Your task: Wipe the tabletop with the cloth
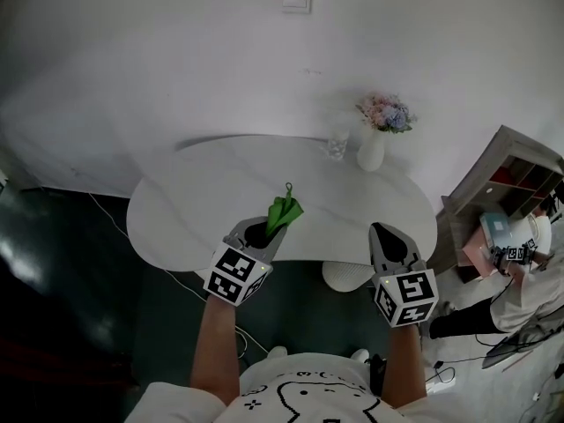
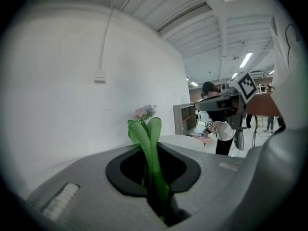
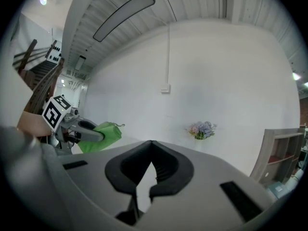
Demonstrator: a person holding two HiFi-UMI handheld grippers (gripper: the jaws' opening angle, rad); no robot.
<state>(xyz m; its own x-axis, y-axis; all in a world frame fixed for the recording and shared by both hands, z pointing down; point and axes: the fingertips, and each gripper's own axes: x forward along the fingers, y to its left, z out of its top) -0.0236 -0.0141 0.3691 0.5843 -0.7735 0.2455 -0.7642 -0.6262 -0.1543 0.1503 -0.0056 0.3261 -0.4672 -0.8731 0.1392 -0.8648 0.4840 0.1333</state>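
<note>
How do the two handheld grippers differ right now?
The left gripper grips a green cloth; the right gripper holds nothing. The left gripper's jaws press on the cloth's folds, which stick up past them, while the right gripper's jaws meet tip to tip. Both are grey, carry a marker cube and hover at the white table's near edge.
</note>
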